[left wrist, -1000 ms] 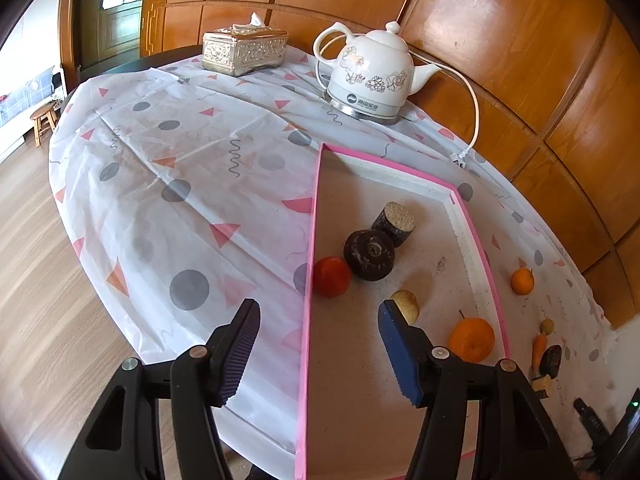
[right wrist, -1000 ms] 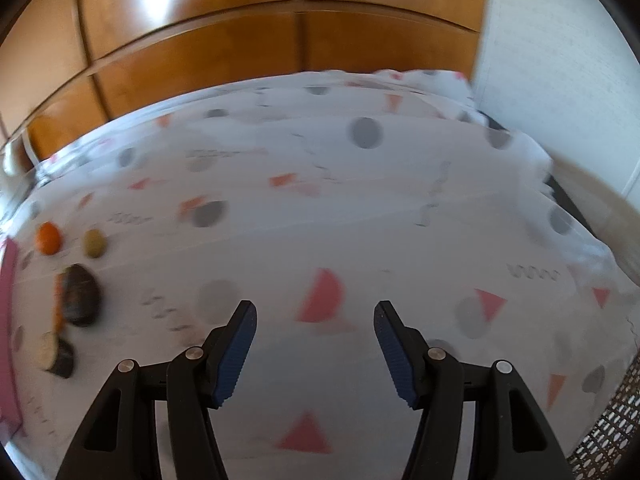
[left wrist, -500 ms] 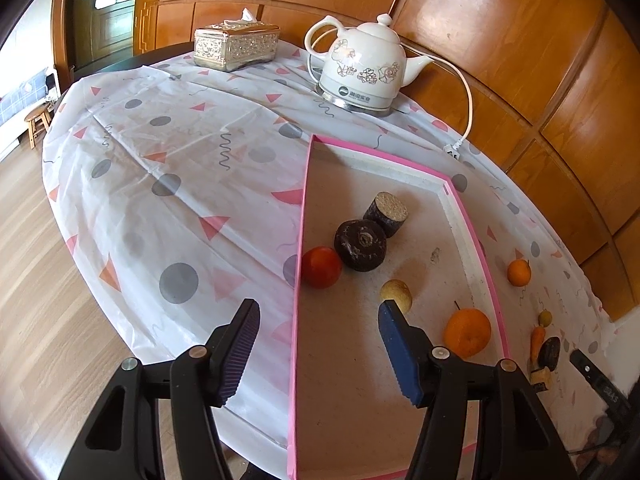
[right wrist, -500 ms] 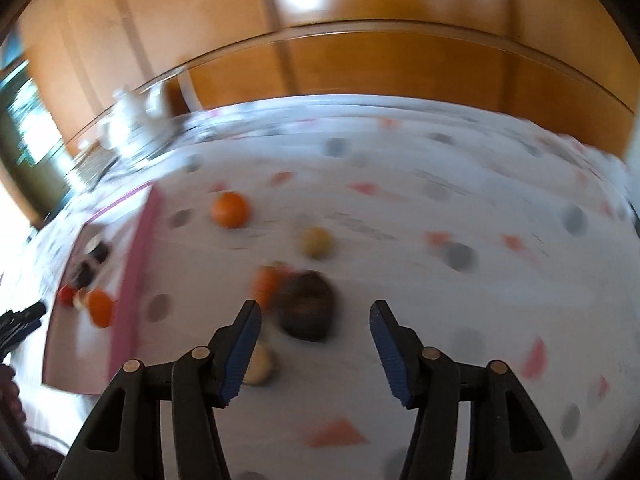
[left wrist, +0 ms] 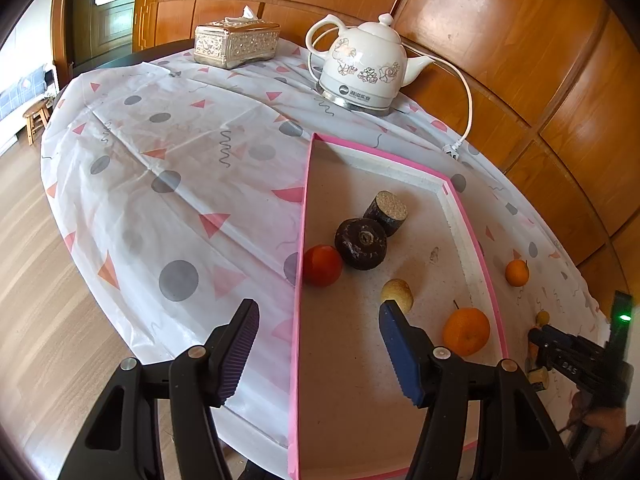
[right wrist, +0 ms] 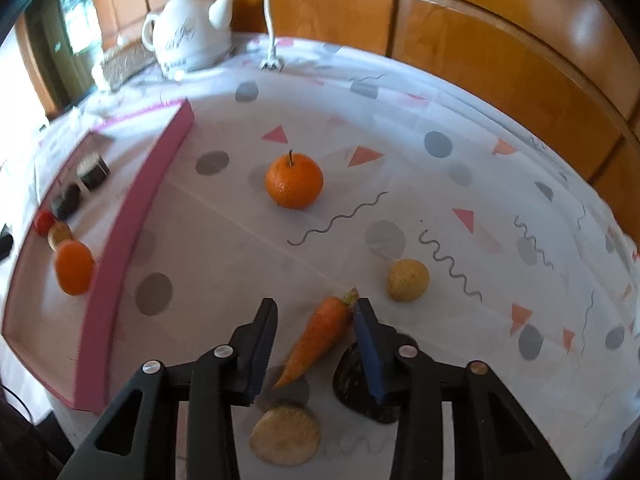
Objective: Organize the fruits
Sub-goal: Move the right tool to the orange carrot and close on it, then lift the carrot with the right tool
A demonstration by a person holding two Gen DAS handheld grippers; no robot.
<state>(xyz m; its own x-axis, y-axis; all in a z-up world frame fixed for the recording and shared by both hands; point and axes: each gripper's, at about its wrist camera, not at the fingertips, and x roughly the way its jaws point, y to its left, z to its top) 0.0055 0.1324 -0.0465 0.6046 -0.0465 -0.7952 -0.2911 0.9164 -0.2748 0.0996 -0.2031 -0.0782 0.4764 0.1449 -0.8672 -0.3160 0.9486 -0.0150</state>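
Hovering low over the loose pieces, the right tool (right wrist: 316, 342) has its jaws apart with the carrot (right wrist: 320, 338) lying between them, untouched as far as I can tell; the grab itself is not yet made. The left tool (left wrist: 318, 350) is likewise spread wide and holds nothing, poised above the near edge of the pink-rimmed tray (left wrist: 298, 320). Judging by what lies where, the sorting looks about half done. Inside the tray sit a red fruit (left wrist: 322, 265), a dark round piece (left wrist: 361, 243), a dark cut cylinder (left wrist: 386, 212), a small pale piece (left wrist: 397, 294) and an orange (left wrist: 466, 331). Left out on the patterned cloth of the bench (right wrist: 400, 128) are a stemmed orange (right wrist: 294, 181), a small yellow fruit (right wrist: 408, 280), the carrot, a dark lump (right wrist: 354, 384) partly hidden under the right tool's finger, and a pale round slice (right wrist: 285, 434) nearest the camera (five pieces, so roughly as many outside as in). Whether every one of these belongs in the tray I cannot say, since some look more like vegetables than fruit. A white kettle (left wrist: 366, 70) and a tissue box (left wrist: 236, 42) stand at the far side, well apart from the work.
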